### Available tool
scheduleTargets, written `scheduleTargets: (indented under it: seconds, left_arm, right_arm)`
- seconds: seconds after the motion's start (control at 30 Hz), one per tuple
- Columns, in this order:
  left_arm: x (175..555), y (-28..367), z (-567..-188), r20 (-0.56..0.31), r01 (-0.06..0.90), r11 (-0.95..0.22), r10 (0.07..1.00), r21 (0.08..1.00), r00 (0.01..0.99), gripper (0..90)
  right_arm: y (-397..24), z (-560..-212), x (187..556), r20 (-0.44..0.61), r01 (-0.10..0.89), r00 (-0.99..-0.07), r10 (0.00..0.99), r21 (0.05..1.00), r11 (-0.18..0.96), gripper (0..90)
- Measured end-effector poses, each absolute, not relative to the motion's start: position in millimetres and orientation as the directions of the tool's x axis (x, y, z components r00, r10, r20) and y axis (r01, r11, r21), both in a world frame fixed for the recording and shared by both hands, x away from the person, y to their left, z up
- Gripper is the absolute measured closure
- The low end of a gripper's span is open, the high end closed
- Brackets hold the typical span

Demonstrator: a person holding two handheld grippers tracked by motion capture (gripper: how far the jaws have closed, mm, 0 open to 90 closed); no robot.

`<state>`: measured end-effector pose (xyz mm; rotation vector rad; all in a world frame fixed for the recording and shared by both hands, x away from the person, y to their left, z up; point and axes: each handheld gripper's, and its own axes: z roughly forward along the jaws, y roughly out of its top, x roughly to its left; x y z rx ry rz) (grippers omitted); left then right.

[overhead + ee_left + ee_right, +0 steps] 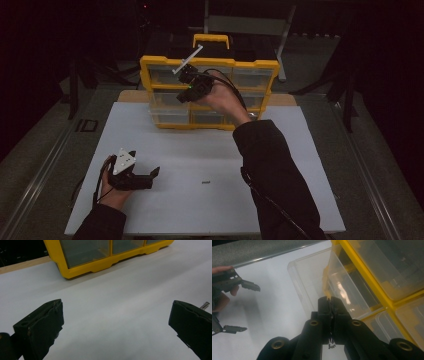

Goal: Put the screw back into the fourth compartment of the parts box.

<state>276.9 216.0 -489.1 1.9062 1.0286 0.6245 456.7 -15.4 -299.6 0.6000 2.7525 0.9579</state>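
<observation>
I am holding the right tool (331,305) up against the front of the yellow-framed plastic organiser cabinet with clear drawers (150,65), which is standing at the far edge of the white surface (200,205). The tool's black jaws are pressed together, and in the right gripper view their tips are meeting at the front rim of a clear plastic drawer (312,277) that is sticking out of the cabinet's frame. A thin yellowish tab on that rim is sitting right at the jaw tips; I cannot tell whether the tips are pinching it or only touching it. In the high view the tool is sitting in front of the cabinet's upper rows, with my right hand (222,100) lower against its front.

I am resting the left tool (145,179) low on the surface, well in front of the cabinet and toward its left side. Its jaws are standing wide apart with nothing between them. A small dark metal pin (205,182) is lying on the surface, also well in front of the cabinet, just beside the left tool; in the left gripper view its end is peeking out behind one jaw.
</observation>
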Motion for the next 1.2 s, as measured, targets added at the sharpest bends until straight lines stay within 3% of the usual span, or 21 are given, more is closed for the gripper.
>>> scheduleTargets:
  seconds: [0.7, 0.73, 0.83, 0.9, 1.07, 1.2]
  left_arm:
    - [276.5, 215.8, -489.1, 0.031, 0.414, -0.297, 0.842, 0.860, 0.539, 0.6]
    - [276.5, 215.9, -489.1, 0.031, 0.414, -0.296, 0.842, 0.861, 0.539, 0.5]
    - [276.5, 215.9, -489.1, 0.033, 0.415, -0.299, 0.842, 0.859, 0.538, 0.6]
    - [276.5, 215.7, -489.1, 0.034, 0.414, -0.300, 0.842, 0.859, 0.538, 0.6]
    - [276.4, 215.6, -489.2, 0.034, 0.415, -0.300, 0.842, 0.859, 0.538, 0.6]
    - [276.3, 215.5, -489.1, 0.035, 0.415, -0.300, 0.843, 0.859, 0.537, 0.6]
  right_arm:
    - [-16.5, -308.3, 460.7, -0.031, 0.333, -0.891, 0.453, 0.634, 0.698, 86.1]
    - [-16.9, -308.3, 460.6, -0.025, 0.334, -0.893, 0.449, 0.634, 0.698, 81.4]
    - [-17.1, -309.3, 459.2, -0.006, 0.327, -0.904, 0.427, 0.635, 0.700, 55.5]
    - [-17.5, -309.2, 458.1, -0.018, 0.325, -0.900, 0.436, 0.639, 0.698, 45.2]
    - [-19.0, -309.0, 455.6, -0.034, 0.335, -0.890, 0.455, 0.630, 0.701, 29.6]
    - [-22.2, -308.3, 452.2, -0.052, 0.323, -0.889, 0.454, 0.633, 0.703, 22.1]
